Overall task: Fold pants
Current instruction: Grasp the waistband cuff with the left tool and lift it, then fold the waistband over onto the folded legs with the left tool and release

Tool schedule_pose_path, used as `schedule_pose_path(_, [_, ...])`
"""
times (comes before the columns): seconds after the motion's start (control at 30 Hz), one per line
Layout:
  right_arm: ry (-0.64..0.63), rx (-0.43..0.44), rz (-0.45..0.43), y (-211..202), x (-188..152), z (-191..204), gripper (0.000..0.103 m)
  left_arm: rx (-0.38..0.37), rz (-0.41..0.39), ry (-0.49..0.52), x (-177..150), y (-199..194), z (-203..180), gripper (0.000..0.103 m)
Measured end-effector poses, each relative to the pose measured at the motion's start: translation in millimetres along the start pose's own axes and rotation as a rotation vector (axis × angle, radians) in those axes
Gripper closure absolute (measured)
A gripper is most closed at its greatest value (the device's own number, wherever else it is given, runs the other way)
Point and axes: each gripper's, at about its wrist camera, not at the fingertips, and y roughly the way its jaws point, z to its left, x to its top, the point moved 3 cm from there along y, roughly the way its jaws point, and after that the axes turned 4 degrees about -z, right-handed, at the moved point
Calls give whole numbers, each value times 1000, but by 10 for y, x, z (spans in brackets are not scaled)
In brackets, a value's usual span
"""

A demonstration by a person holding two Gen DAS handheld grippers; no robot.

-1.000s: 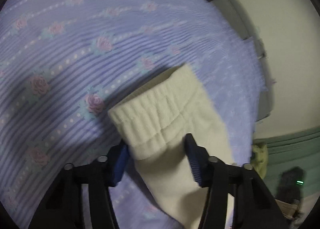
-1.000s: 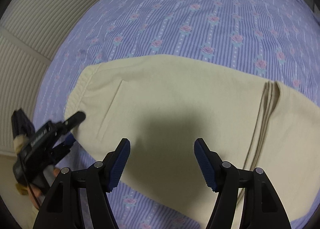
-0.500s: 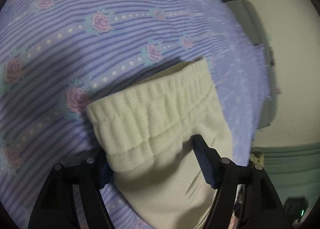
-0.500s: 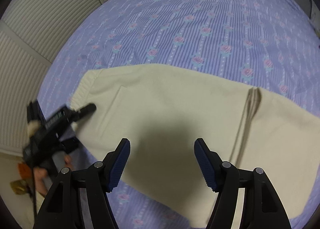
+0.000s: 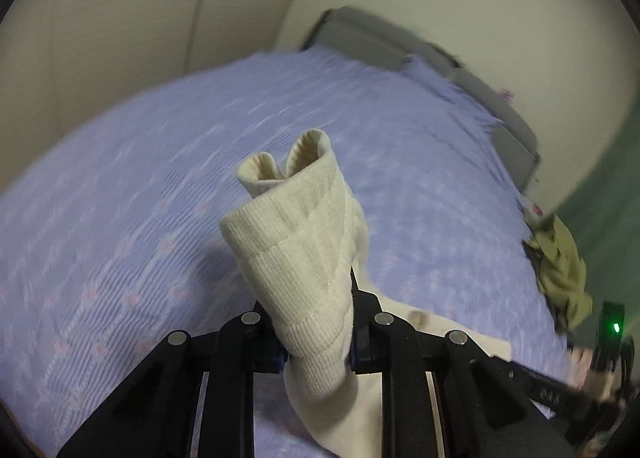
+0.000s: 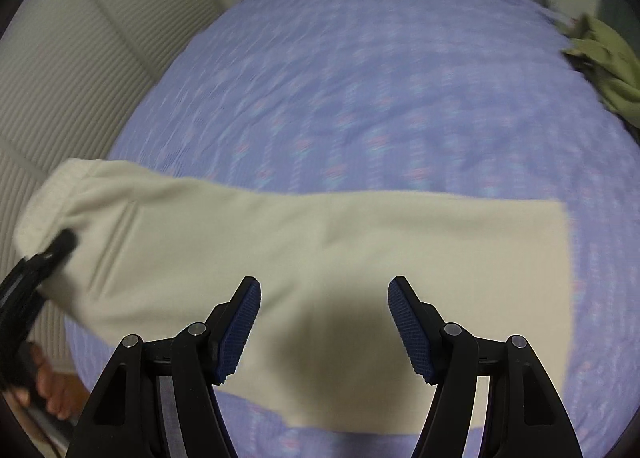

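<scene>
Cream pants (image 6: 320,242) lie folded lengthwise across the lilac flowered bed sheet (image 6: 360,78). Their ribbed waistband (image 5: 296,242) is lifted off the bed and bunched into a cone. My left gripper (image 5: 316,346) is closing its jaws on that waistband, with the pads pressing the cloth. The right wrist view shows the same gripper (image 6: 60,242) at the raised left end of the pants. My right gripper (image 6: 324,298) hovers open above the middle of the pants, with nothing between its blue pads (image 6: 240,330).
A crumpled green garment (image 6: 608,66) lies at the bed's right edge, seen too as the green garment (image 5: 560,270) in the left wrist view. A grey headboard (image 5: 400,46) stands at the far end. A ribbed panel (image 6: 60,78) runs along the left. A person's hand (image 6: 48,390) holds the left tool.
The left gripper has shut on the waistband and risen, lifting that end off the sheet. The right gripper has drawn back and up, so more of the pants and bed shows.
</scene>
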Motion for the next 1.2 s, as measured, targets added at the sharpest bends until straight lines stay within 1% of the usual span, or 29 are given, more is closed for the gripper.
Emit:
schedule_pose_path(0.1, [43, -8, -43, -319, 30, -403, 35, -10, -49, 115, 14, -207, -551, 82])
schedule_pose_path(0.13, [54, -11, -56, -417, 19, -520, 35, -25, -62, 147, -4, -288, -739, 83])
schedule_pose_path(0.17, [70, -15, -74, -539, 0, -679, 35, -36, -69, 177, 18, -269, -972, 83])
schedule_pose_path(0.23, [89, -18, -96, -710, -71, -892, 35, -57, -78, 259, -70, -322, -1390, 83])
schedule_pose_path(0.3, [108, -27, -113, -860, -139, -1147, 35, -77, -68, 362, -210, -294, -1845, 83])
schedule_pose_path(0.33, [120, -32, -119, -901, -173, -1264, 35, -94, -56, 402, -311, -267, -2055, 83])
schedule_pose_path(0.4, [141, -50, -122, -961, -227, -1519, 35, -139, -15, 451, -526, -158, -2433, 83])
schedule_pose_path(0.47, [167, -80, -112, -1018, -311, -1844, 35, -161, 36, 499, -782, 14, -2787, 83])
schedule_pose_path(0.5, [178, -90, -106, -1014, -325, -1951, 35, -167, 69, 533, -959, 129, -2984, 83])
schedule_pose_path(0.57, [204, -107, -93, -1027, -394, -2194, 35, -165, 122, 577, -1225, 331, -3218, 83])
schedule_pose_path(0.6, [216, -119, -88, -1022, -435, -2328, 35, -149, 155, 617, -1411, 487, -3363, 83])
schedule_pose_path(0.67, [235, -145, -74, -1020, -502, -2547, 35, -129, 201, 675, -1676, 644, -3529, 83])
schedule_pose_path(0.73, [256, -160, -65, -1010, -573, -2768, 35, -115, 256, 726, -1959, 847, -3606, 83])
schedule_pose_path(0.83, [269, -177, -47, -975, -664, -2968, 35, -106, 308, 771, -2212, 1016, -3699, 82])
schedule_pose_path(0.9, [268, -193, -32, -938, -727, -3079, 35, -106, 338, 795, -2352, 1078, -3740, 78])
schedule_pose_path(0.93, [269, -203, -19, -914, -756, -3121, 35, -105, 345, 800, -2382, 1064, -3728, 68])
schedule_pose_path(0.97, [270, -211, -9, -911, -791, -3157, 35, -137, 362, 782, -2387, 1012, -3718, 60])
schedule_pose_path(1.0, [272, -218, 0, -907, -827, -3198, 35, -178, 374, 752, -2401, 926, -3711, 47])
schedule_pose_path(1.07, [278, -223, 5, -910, -860, -3249, 35, -215, 365, 709, -2340, 763, -3737, 27])
schedule_pose_path(1.13, [277, -229, 0, -978, -896, -3257, 35, -213, 296, 707, -2260, 548, -3722, 23])
schedule_pose_path(1.2, [275, -215, -16, -1008, -884, -3246, 35, -195, 265, 694, -2144, 398, -3581, 23])
